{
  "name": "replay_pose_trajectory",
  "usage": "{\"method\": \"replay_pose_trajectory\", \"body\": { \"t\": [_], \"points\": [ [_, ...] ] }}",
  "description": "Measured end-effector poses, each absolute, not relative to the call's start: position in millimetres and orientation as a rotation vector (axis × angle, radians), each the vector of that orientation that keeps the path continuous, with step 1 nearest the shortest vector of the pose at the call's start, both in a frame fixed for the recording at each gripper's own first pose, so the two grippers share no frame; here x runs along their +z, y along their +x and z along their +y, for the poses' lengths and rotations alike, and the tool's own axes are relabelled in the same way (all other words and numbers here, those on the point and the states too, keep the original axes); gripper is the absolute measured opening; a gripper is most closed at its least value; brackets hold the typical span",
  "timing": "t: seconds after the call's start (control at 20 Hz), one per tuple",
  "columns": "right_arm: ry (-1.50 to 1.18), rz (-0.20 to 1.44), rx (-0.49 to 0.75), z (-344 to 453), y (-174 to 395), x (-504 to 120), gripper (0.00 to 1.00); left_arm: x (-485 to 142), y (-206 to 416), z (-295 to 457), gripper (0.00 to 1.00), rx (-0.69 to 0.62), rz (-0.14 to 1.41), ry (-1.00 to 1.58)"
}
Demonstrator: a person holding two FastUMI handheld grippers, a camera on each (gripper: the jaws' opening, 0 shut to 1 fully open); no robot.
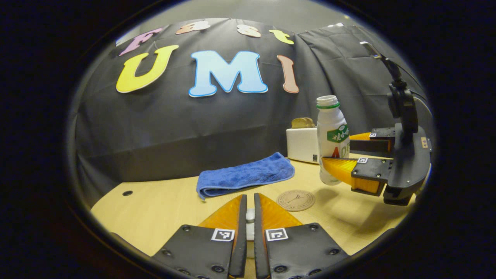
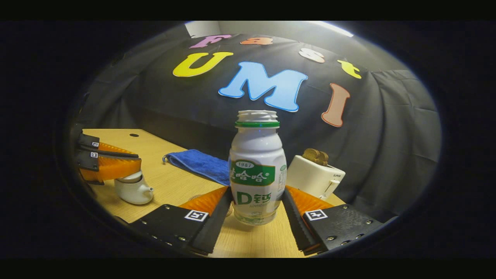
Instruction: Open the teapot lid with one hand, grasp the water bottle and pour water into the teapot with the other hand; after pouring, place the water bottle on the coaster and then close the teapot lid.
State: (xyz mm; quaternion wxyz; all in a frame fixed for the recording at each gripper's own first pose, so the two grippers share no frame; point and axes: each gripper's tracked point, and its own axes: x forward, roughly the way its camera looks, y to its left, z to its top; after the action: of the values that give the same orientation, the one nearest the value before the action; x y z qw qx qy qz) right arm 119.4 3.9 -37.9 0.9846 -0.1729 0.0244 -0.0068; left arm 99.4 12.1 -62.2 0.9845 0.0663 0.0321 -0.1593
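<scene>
My right fingers (image 2: pixel 256 209) clamp the bottle (image 2: pixel 257 170) low at centre frame; light, slick plastic, uncapped, keep it upright. Left fingers (image 1: pixel 250 217) pinch the teapot lid knob (image 1: pixel 250 214). Coaster (image 1: pixel 295 200) on worktop (image 1: pixel 162 209), lower centre.

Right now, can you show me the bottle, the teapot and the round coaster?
bottle (image 2: pixel 257 170), right gripper view, on its label.
teapot (image 2: pixel 133 192), right gripper view, on its round body.
coaster (image 1: pixel 295 200), left gripper view, on its middle.
</scene>
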Motion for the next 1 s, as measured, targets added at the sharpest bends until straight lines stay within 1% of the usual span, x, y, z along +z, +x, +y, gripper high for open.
{"method": "replay_pose_trajectory", "body": {
  "t": [0.1,0.15,0.2,0.25,0.4,0.5,0.55,0.75,0.9,1.0],
  "points": [
    [-0.348,0.055,-0.011,4.6,120.1,-40.0,0.76,-66.8,100.6,10.8,0.19,-0.322,0.072,0.134],
    [-0.348,0.056,-0.012,3.7,120.5,-40.2,0.76,-68.8,100.8,10.9,0.15,-0.321,0.079,0.137],
    [-0.346,0.057,-0.011,3.3,120.6,-40.0,0.76,-69.7,101.1,11.3,0.15,-0.318,0.082,0.14],
    [-0.347,0.057,-0.012,3.3,120.7,-40.7,0.76,-70.9,101.7,11.2,0.19,-0.319,0.084,0.14],
    [-0.345,0.063,-0.007,4.9,120.8,-42.8,0.76,-72.9,102.0,9.8,0.2,-0.312,0.082,0.132],
    [-0.341,0.068,-0.002,5.9,121.6,-44.9,0.76,-70.1,101.6,11.9,0.27,-0.309,0.076,0.128],
    [-0.34,0.069,-0.001,6.2,121.9,-44.9,0.76,-67.8,100.9,12.5,0.22,-0.308,0.069,0.122],
    [-0.315,0.072,0.007,7.0,121.8,-46.6,0.76,-55.0,100.7,20.9,0.23,-0.294,0.032,0.076],
    [-0.273,0.084,0.034,11.4,122.4,-50.3,0.76,-48.4,104.0,39.2,0.23,-0.246,0.017,0.042],
    [-0.206,0.087,0.076,19.5,120.9,-50.9,0.76,-44.7,107.1,62.2,0.24,-0.182,0.012,0.006]
  ]
}}
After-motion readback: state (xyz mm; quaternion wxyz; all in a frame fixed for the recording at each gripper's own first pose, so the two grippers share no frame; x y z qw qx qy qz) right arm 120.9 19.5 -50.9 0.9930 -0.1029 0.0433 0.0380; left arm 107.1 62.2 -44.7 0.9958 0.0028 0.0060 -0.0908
